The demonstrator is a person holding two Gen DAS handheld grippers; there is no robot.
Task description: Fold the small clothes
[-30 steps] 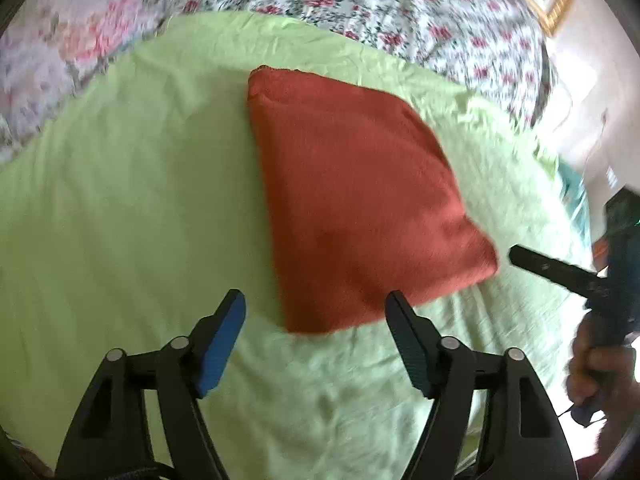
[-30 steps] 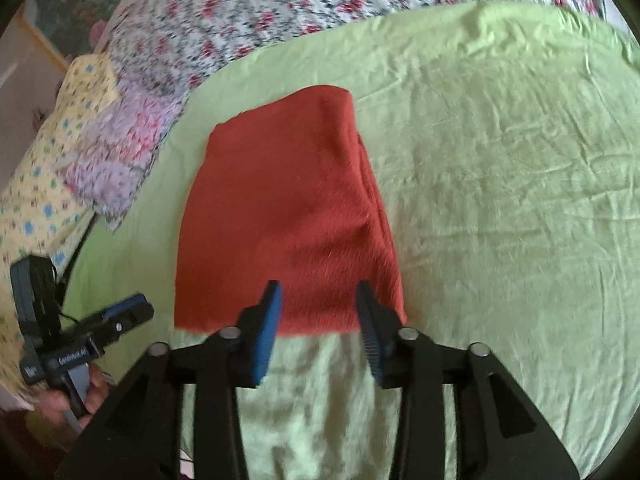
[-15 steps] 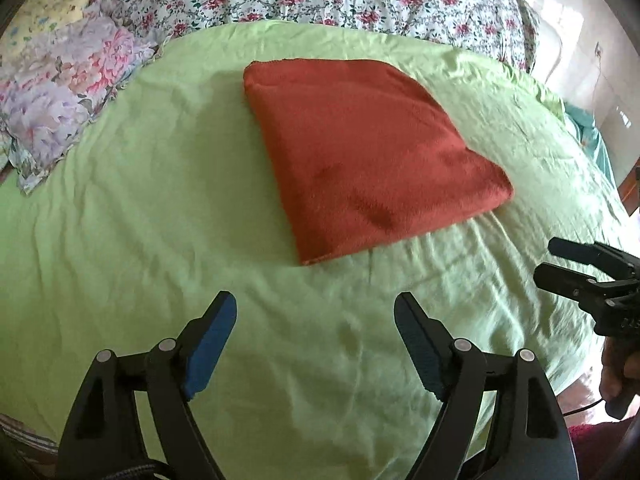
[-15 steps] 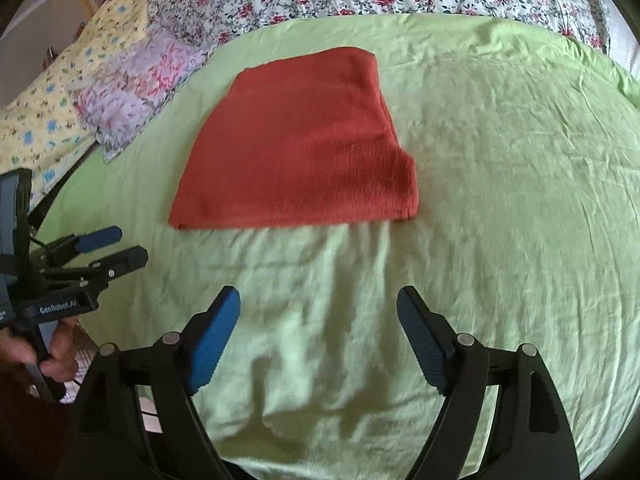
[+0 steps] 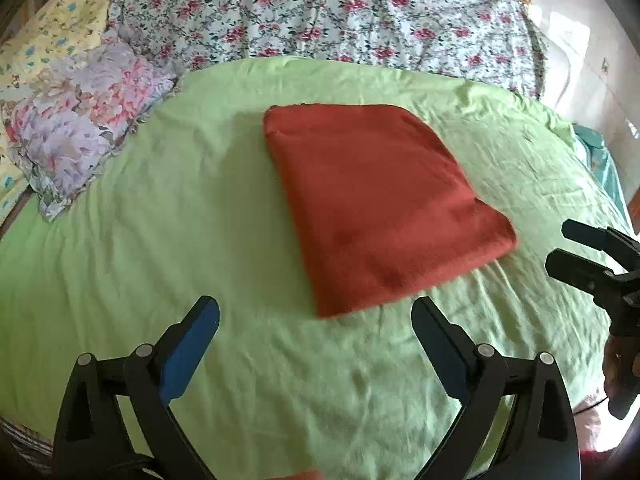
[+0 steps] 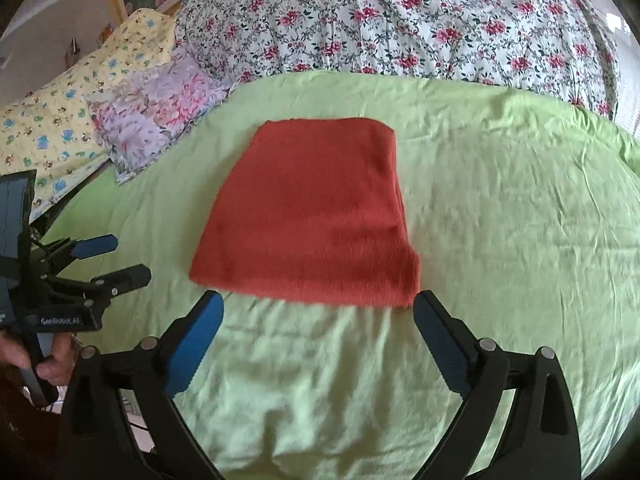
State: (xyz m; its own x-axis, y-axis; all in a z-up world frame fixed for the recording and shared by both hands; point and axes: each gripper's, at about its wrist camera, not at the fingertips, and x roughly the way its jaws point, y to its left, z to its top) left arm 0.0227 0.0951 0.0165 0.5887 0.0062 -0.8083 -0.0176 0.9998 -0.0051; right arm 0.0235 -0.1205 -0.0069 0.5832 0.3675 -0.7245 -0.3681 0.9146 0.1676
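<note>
**Both grippers let go; the red cloth lies folded**

The fingers of the left gripper (image 5: 316,322) and of the right gripper (image 6: 318,316) stand spread wide with nothing between them, and both pairs have just been opening. A second ago the right gripper's blue pads sat close together at the near edge of the folded red cloth (image 5: 380,204); now they hang over bare green sheet (image 6: 500,208) just short of that edge, and the left gripper has likewise drawn back from the cloth's near corner.

The cloth lies flat as a neat rectangle near the middle of the green sheet, no layer flapping loose, well apart from the floral pillow (image 5: 76,128) at the sheet's left edge and short of the flowered bedspread (image 6: 400,16) beyond it. The yellow printed pillow (image 6: 72,112) lies past the floral one.

Released and untouched, the cloth looks finished: this fold appears complete, and the likely next step is to set it aside or fetch another piece.
</note>
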